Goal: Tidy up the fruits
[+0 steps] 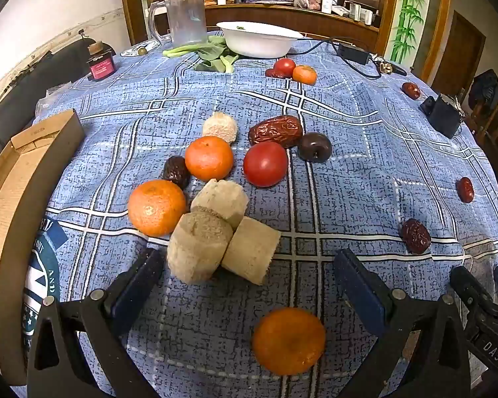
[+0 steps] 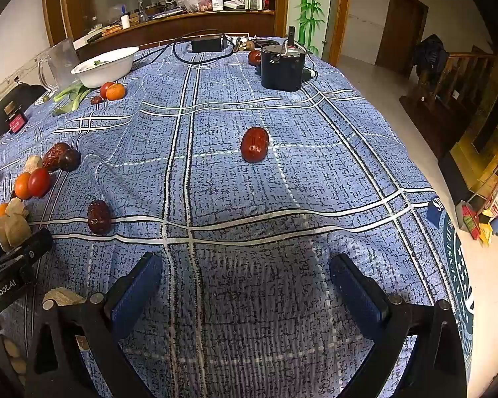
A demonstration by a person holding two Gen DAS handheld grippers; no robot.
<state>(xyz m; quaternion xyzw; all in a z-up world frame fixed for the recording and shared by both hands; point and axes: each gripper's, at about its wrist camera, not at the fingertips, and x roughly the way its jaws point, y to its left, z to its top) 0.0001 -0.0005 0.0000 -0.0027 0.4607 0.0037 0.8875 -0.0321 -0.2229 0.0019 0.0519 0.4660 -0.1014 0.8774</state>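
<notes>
Now your left tool (image 1: 249, 285) hangs spread and empty over the desk's (image 1: 365, 172) near edge, a smooth round orange (image 1: 289, 341) lying between its fingers, closer than any fruit to your right tool (image 2: 245, 293). That one gapes too, facing a wrinkled red date (image 2: 255, 144) lying lengthwise mid-desk.

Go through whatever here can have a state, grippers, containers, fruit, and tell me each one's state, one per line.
Left gripper: open, holding nothing, an orange on the cloth between its fingers.
Right gripper: open, empty, over bare cloth.
White bowl: upright, a bit of green inside.
Clear pitcher: upright, looks empty.
Cardboard box: open-topped, contents hidden.
Dark jar: upright, lid on.
Tomato: whole, resting on cloth.
</notes>
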